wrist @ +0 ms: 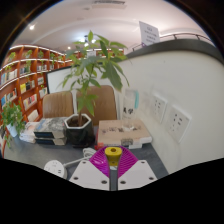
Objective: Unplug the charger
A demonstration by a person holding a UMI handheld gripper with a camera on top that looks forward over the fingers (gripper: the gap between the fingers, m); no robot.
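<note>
jaws (112, 160) closed on small yellow-topped charger (113, 153) between magenta pads, white wall (185, 85) to the right with sockets (177, 122), potted plant (80, 118) ahead-left, small wooden table (125, 132) just ahead, bookshelves (25, 80) far left

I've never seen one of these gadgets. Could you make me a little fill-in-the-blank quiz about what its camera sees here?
1. The pot beyond the gripper holds a tall, leafy green ____.
2. The shelves behind the pot are filled with ____.
3. The sockets are mounted on the white ____.

Missing words: plant; books; wall.
</note>
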